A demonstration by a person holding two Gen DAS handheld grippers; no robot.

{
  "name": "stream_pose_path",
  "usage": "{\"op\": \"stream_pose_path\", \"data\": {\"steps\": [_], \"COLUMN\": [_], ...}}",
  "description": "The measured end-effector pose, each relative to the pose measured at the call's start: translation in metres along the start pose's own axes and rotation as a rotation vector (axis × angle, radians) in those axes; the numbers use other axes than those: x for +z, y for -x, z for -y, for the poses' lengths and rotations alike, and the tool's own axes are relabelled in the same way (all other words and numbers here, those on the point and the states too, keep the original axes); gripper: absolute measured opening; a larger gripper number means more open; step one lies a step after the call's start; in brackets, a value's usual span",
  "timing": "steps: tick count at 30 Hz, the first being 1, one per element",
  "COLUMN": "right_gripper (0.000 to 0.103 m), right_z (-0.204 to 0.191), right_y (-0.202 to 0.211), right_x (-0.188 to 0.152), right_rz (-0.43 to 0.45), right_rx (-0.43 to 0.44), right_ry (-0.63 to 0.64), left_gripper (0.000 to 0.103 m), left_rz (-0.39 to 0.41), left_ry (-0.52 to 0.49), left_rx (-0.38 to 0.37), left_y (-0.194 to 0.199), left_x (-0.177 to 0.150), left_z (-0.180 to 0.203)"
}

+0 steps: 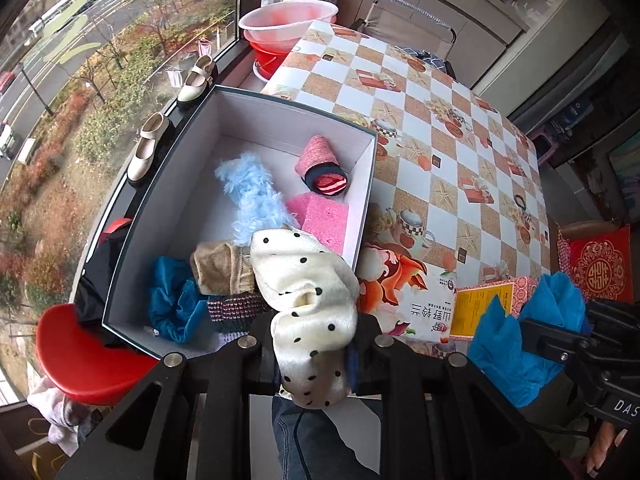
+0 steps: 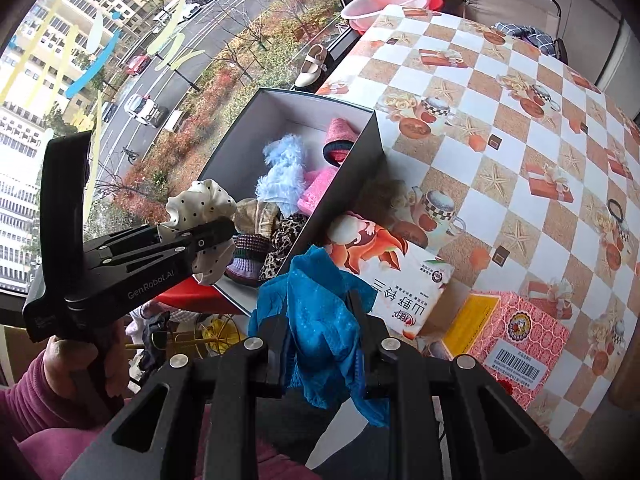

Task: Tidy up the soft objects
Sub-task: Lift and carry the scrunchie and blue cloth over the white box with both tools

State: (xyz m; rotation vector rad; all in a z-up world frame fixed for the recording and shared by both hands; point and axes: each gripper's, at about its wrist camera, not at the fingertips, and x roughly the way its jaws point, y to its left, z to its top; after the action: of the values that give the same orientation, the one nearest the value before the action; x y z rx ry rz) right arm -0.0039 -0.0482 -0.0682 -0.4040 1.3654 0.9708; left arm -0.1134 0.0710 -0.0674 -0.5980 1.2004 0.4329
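1. Surface point(image 1: 460, 152): covered in a checkered orange, tan and white oilcloth printed with starfish and cups. It fills the right half of both views and runs to the far wall.
2. Open white-lined cardboard box with dark outer walls point(image 1: 192, 184): sits at the surface's left edge, next to the window. It holds soft items.
3. Inside the box, far end: a rolled pink knit sock with a red-striped core point(image 1: 322, 166). Near it, a fluffy light-blue piece point(image 1: 250, 192) and a pink sponge block point(image 1: 324, 220). At the near end, a tan cloth point(image 1: 222, 266) and a crumpled blue scrunchie point(image 1: 176, 300).
4. Printed carton with an orange fox picture point(image 2: 394, 276): lies just right of the box's near corner. A pink patterned box with a barcode point(image 2: 516, 340) sits to its right.
5. Left tool point(image 1: 314, 344): pressed onto a cream satin scrunchie with black polka dots point(image 1: 308, 280), held over the box's near end.
6. Right tool point(image 2: 324, 344): pinching a bright blue crinkled fabric piece point(image 2: 316, 312), held near the box's near right corner, outside it, beside the fox carton.
7. Two cream strap shoes point(image 1: 148, 148): on the windowsill left of the box.
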Motion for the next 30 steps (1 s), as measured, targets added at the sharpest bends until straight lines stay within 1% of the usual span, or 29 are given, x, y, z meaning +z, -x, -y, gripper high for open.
{"op": "stream_pose_path", "data": {"steps": [9, 14, 20, 30], "right_gripper": [0.024, 0.024, 0.024, 0.024], "right_z": [-0.030, -0.040, -0.048, -0.057], "right_y": [-0.009, -0.015, -0.023, -0.033], "right_x": [0.034, 0.046, 0.053, 0.067], "right_rz": [-0.002, -0.007, -0.030, -0.055], "right_rx": [0.017, 0.033, 0.028, 0.015], "right_ry": [0.085, 0.100, 0.127, 0.158], "left_gripper": [0.025, 0.025, 0.025, 0.025], "left_rz": [0.022, 0.027, 0.023, 0.016], "left_ry": [0.099, 0.141, 0.176, 0.203], "left_rx": [0.038, 0.044, 0.044, 0.048], "left_y": [0.001, 0.000, -0.004, -0.009], "left_x": [-0.002, 0.000, 0.002, 0.007], "left_z": [-0.024, -0.034, -0.043, -0.053]}}
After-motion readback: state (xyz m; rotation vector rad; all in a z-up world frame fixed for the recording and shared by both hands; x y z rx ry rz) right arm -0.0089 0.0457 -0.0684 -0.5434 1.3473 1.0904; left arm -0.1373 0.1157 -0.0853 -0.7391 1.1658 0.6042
